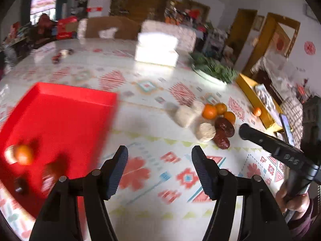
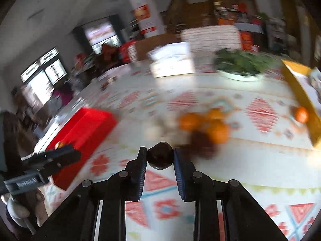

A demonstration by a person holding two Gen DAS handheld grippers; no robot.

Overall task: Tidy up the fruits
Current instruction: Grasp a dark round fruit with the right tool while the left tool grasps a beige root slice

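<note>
We see our right hand-held gripper (image 2: 159, 155) clamped on a dark date (image 2: 159, 156): a glossy, almost black-brown fruit, rounded and smooth where the light catches it, pinched at its two sides between the blue-ribbed pads and held clear above the worktop (image 2: 230, 166). Our left hand-held gripper (image 1: 159, 156) stands wide open with nothing between its pads, poised over the patterned cloth of the worktop (image 1: 152, 124) just beside the red tray (image 1: 66, 108).

The red tray lies at the left, and in the left wrist view we make out a small orange (image 1: 23, 154) near its left edge, with a few dark, blurred pieces beside it that we cannot identify.

The remaining fruit sits in a loose heap to the right of the tray. Three oranges (image 1: 209, 111) cluster together, bright and round, touching one another. Just in front of them lie two wrinkled, reddish-brown dates (image 1: 224, 127), matte and oblong, one behind the other. Pale, rough-surfaced round cakes (image 1: 205, 132) rest against this heap on its left side. One more orange (image 1: 257, 111) lies apart, against the wall of a yellow box (image 1: 252, 98). A plate of leafy greens (image 1: 214, 69) stands farther back.
</note>
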